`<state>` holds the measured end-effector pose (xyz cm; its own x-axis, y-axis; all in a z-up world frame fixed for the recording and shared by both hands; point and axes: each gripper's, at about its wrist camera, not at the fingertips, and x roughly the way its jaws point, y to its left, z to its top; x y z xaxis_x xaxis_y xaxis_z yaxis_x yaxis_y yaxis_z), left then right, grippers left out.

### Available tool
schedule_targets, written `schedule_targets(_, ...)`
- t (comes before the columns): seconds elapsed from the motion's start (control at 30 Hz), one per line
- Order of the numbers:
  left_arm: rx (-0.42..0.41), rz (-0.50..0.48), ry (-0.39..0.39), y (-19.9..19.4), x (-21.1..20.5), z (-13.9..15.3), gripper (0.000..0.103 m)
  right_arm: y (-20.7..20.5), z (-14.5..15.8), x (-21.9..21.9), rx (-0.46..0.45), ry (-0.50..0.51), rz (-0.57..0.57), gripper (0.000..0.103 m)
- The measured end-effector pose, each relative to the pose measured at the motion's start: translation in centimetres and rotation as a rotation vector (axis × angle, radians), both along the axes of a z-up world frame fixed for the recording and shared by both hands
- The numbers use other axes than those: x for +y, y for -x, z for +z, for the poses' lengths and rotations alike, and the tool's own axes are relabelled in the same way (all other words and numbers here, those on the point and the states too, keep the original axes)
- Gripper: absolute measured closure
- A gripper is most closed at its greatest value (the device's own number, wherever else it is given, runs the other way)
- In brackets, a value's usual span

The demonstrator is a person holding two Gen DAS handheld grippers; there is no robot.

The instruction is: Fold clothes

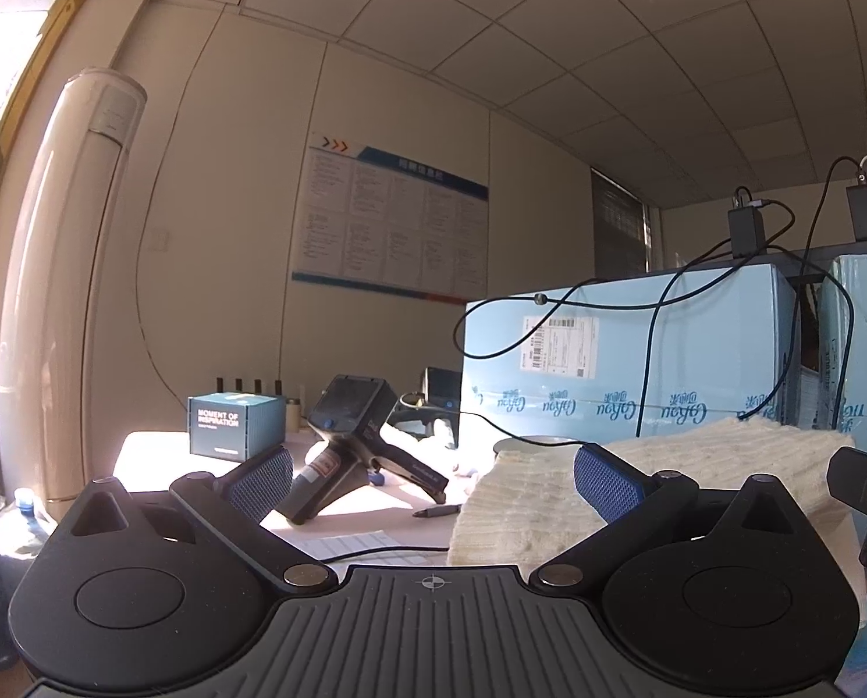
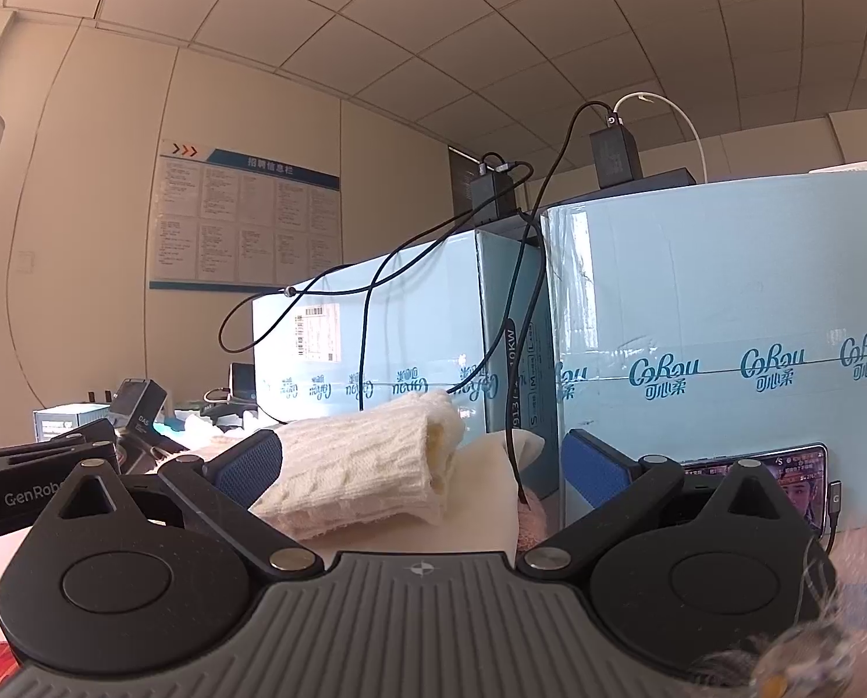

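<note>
On the desk, a cream knitted garment (image 1: 555,500) is seen lying folded on top of a flat white cloth (image 2: 474,500), just in front of 2 pale blue cartons (image 2: 724,314). The left gripper (image 1: 433,477) is held with its 2 blue-padded fingers (image 1: 262,480) spread wide apart, and nothing is gripped between them; its right pad is seen against the near edge of the knit, though contact cannot be told. The right gripper (image 2: 422,465) is likewise held wide open and empty, with the folded knit seen between its fingers, lying closer to the left pad (image 2: 253,468).

Black cables (image 2: 369,314) are draped down the faces of the cartons from 2 dark chargers (image 2: 614,157) set on top. A phone (image 2: 782,483) with a lit screen is propped against the right carton. Further left, a small dark box (image 1: 233,424), a black handheld device (image 1: 346,436) on folding legs and a pen (image 1: 436,510) are seen on the sunlit desk. A notice board (image 1: 393,221) is mounted on the far wall, and a tall white air conditioner (image 1: 67,267) is stood near the window.
</note>
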<state>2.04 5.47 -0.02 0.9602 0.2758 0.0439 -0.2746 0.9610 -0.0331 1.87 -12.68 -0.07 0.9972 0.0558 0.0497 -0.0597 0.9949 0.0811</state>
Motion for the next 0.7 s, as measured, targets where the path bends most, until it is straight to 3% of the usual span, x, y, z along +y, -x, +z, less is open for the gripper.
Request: schedule_targets(0.7,-0.014,-0.004,0.0,0.1,0.1,0.01,0.0,0.14,-0.02,-0.09,-0.002,-0.007,-0.001,0.0)
